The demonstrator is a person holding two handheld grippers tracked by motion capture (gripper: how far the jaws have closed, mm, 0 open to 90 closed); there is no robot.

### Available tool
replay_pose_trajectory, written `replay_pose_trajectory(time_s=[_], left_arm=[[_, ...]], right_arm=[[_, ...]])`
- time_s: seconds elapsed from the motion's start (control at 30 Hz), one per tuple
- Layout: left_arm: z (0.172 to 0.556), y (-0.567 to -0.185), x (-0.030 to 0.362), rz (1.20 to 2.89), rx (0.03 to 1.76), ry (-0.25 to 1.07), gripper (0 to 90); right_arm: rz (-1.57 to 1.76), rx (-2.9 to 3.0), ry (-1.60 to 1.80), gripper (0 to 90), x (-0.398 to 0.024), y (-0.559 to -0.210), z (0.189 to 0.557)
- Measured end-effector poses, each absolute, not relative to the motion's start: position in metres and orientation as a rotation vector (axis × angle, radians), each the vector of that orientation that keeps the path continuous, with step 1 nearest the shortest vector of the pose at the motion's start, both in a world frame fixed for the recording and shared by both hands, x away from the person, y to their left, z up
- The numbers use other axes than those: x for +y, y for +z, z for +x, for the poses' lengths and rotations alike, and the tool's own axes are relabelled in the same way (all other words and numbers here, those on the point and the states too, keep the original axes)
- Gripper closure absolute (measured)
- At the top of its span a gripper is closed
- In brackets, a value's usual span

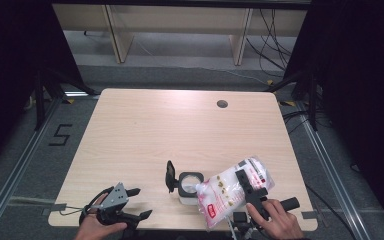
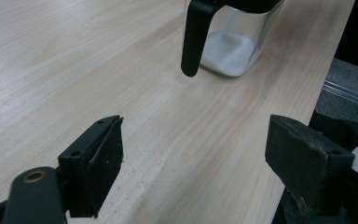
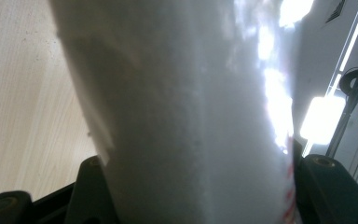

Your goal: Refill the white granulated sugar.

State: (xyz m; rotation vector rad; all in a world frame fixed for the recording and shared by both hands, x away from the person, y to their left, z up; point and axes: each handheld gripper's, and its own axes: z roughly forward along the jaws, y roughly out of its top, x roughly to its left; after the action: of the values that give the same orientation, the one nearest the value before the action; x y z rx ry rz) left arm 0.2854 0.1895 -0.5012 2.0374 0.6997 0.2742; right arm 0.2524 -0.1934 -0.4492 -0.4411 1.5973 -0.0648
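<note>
A clear jar with a black rim stands near the table's front edge, its black lid flipped up on the left. White grains lie in the bottom of the jar. My right gripper is shut on a clear plastic bag of white grains with red print. The bag is tilted, and its lower corner reaches the jar's mouth. In the right gripper view the bag sits pressed between the jaws of my right gripper. My left gripper rests open to the left of the jar with nothing between its fingers. In the left gripper view, the left gripper points toward the jar.
The wooden table has a round cable hole at the back right. The front edge runs just below both hands. Dark curtains and stands flank the table. Wooden furniture legs stand beyond its far side.
</note>
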Motion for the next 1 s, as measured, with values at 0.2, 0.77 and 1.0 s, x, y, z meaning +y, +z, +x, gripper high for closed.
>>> replay_pose_trajectory(time_s=[0.2,0.77,1.0], left_arm=[[0.2862,-0.5010,0.1898,2.032,0.693,0.280,18.8],[0.2861,-0.5008,0.1902,2.014,0.714,0.284,18.8],[0.2881,-0.5013,0.1908,2.008,0.692,0.299,18.8]], right_arm=[[-0.347,1.614,-0.015,46.0,-0.1979,-0.4499,0.2516],[-0.373,1.619,-0.023,46.1,-0.1990,-0.4471,0.2522],[-0.400,1.608,-0.005,46.1,-0.1977,-0.4440,0.2516]])
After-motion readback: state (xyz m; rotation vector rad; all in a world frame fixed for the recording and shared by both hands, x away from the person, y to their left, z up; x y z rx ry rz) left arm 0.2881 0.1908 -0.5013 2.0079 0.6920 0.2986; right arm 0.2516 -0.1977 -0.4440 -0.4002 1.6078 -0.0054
